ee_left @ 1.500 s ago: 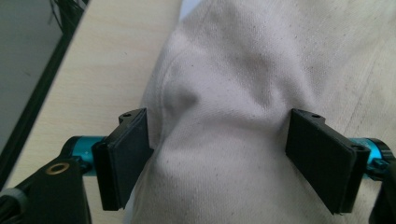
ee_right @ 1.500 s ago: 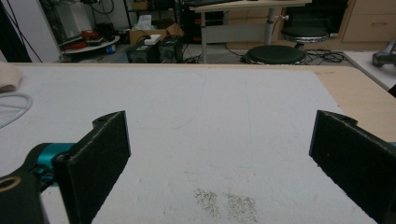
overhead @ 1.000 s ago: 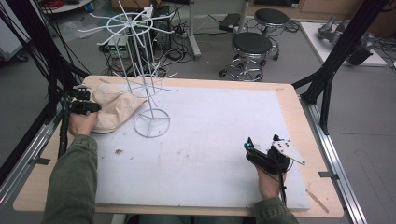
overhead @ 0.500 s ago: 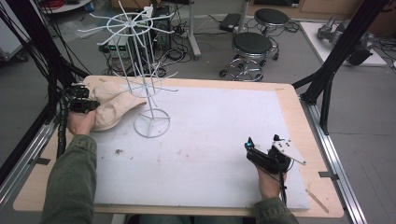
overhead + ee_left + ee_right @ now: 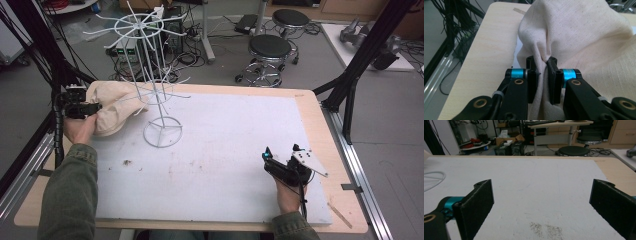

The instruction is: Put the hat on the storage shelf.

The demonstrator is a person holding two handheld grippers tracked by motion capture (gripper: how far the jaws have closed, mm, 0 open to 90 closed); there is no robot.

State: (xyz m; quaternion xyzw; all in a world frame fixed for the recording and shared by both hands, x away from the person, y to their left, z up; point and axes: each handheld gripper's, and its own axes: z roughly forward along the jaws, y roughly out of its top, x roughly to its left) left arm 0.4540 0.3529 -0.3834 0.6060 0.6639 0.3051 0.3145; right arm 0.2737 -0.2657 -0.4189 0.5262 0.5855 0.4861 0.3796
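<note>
The left gripper [image 5: 541, 72] pinches a fold of the cream-coloured woven cloth bag [image 5: 584, 37] between its two black jaws, which have just closed on it; the fabric bunches into a tight crease where the pads meet. In the left gripper view the cloth runs out of the picture at the top and right edges, so its full shape cannot be made out there, and the jaws cover the part beneath the fold. In the high view the bag [image 5: 112, 107] lies at the far left corner of the white mat [image 5: 240, 145] that covers the pale wooden table [image 5: 320, 110], just beside the white wire display stand with radiating hooks [image 5: 150, 75]. Some of the stand's lower wire arms cross in front of the cloth, and whether they touch it is hard to tell. The left gripper [image 5: 89, 107] meets the bag's left edge, with the hand partly behind it.

The right gripper [image 5: 275, 164] hangs near the table's near right corner, well apart from the bag. Its jaws stand wide apart with nothing between them [image 5: 541, 200], above bare mat with a small patch of brown specks [image 5: 546, 228]. A curve of the stand's wire base is cut off at that view's left edge.
</note>
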